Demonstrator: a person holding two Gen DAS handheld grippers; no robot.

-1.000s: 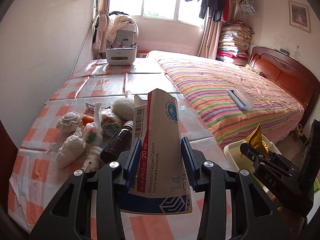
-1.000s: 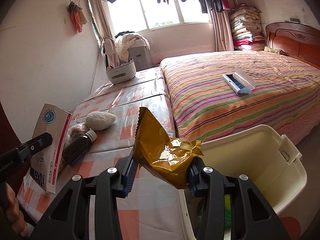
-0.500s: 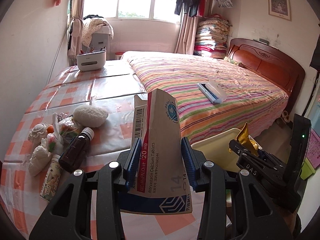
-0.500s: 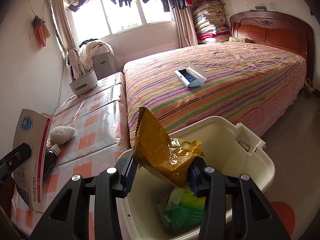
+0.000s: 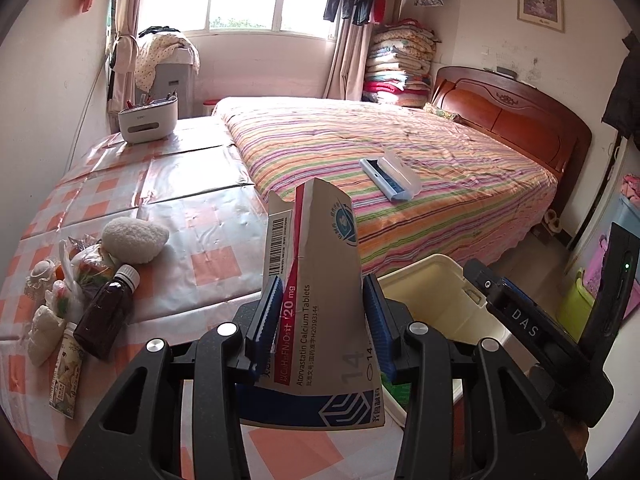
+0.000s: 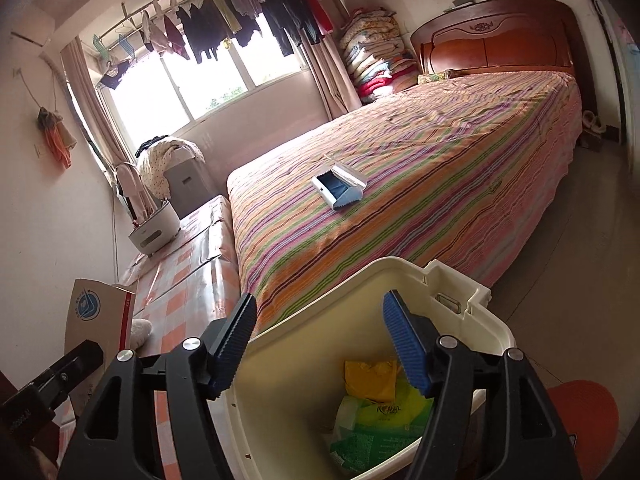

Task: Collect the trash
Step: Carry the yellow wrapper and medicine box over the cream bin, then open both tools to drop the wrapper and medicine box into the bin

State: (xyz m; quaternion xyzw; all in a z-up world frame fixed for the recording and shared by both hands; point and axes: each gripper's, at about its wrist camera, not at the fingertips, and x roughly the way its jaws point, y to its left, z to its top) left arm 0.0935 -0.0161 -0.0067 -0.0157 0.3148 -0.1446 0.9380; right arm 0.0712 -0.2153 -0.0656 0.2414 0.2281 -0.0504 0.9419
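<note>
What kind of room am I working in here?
A lived-in home bedroom, most likely: a bed with a striped cover and wooden headboard, folded quilts stacked in the corner, and laundry drying at the window.

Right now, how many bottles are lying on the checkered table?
2: a brown glass bottle beside the plastic bags, and a small labelled bottle just nearer, by the table edge. Others may hide among the bags.

Striped bed (image 5: pixel 400 160), white organizer (image 5: pixel 147 120), headboard (image 5: pixel 508 120)

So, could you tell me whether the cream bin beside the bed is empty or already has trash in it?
Not empty: the cream bin holds a yellow wrapper and green packaging at the bottom, below the open right gripper.
</note>
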